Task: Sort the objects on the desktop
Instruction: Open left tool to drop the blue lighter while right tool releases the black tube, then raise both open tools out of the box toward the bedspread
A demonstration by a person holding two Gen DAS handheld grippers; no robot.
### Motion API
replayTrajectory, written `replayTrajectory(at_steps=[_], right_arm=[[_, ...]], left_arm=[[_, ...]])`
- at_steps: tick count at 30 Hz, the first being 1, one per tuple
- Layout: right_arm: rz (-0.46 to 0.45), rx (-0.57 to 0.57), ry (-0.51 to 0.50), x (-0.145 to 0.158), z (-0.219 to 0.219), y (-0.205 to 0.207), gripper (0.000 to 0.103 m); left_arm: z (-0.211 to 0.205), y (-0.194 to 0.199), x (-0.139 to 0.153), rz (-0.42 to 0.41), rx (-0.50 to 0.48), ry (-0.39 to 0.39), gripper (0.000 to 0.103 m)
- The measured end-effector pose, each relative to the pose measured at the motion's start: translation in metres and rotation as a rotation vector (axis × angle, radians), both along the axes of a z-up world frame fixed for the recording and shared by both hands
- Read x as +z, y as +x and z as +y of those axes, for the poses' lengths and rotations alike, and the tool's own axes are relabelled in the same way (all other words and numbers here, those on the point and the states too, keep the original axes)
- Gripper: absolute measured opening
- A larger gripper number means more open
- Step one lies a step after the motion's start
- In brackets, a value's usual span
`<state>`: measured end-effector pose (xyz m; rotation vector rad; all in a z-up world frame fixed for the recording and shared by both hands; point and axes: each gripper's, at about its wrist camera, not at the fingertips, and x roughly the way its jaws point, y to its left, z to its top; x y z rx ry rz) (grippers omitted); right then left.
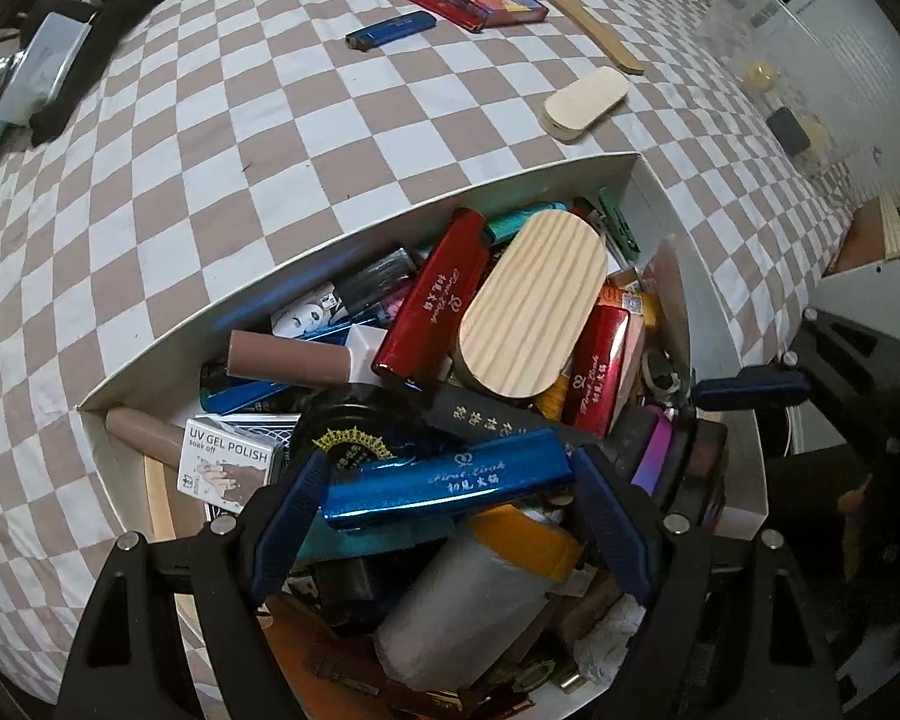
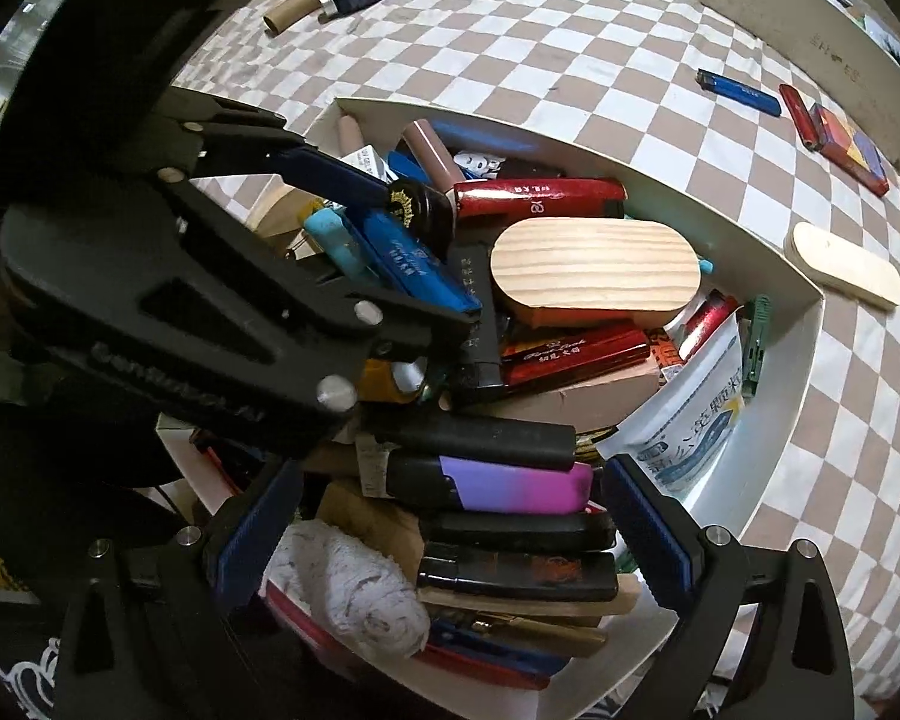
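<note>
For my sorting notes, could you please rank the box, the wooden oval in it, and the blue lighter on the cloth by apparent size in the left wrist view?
1. Box
2. Wooden oval
3. Blue lighter, though it lies farther away, so its smallness is partly distance.

The left gripper (image 1: 447, 483) points steeply downward, its blue-padded fingers (image 1: 609, 516) clamped on the two ends of a blue lighter (image 1: 450, 483); in the right wrist view its black body reaches in from the left. The right gripper (image 2: 450, 516) also points steeply down, its jaws spread wide; its pads (image 2: 645, 522) press on nothing.
</note>
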<state>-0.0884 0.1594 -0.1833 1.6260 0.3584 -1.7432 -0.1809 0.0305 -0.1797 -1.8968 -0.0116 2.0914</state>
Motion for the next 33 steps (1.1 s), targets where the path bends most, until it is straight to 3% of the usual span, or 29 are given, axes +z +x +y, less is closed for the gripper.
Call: replayTrajectory(at_steps=[2,6,11,28,31,33], right_arm=[[0.003,0.004,0.001,0.0,0.001,0.004,0.1],[0.013,-0.003,0.003,0.0,0.007,0.01,0.1],[0.025,-0.021,0.0,0.002,0.015,0.017,0.1],[0.052,-0.021,0.015,0.006,0.028,0.053,0.1],[0.074,-0.025,0.006,0.034,0.018,0.041,0.1],[0.092,-0.029,-0.002,0.047,0.006,-0.004,0.1]], left_arm=[[0.0,0.001,0.001,0.002,0.006,0.002,0.084],[-0.005,0.0,0.004,0.009,-0.038,0.003,0.098],[-0.004,0.004,0.006,0.035,-0.043,-0.015,0.103],[-0.019,0.019,0.021,0.071,-0.015,-0.034,0.103],[-0.02,0.021,0.029,0.099,-0.01,-0.037,0.103],[-0.019,0.023,0.036,0.125,-0.009,-0.038,0.103]])
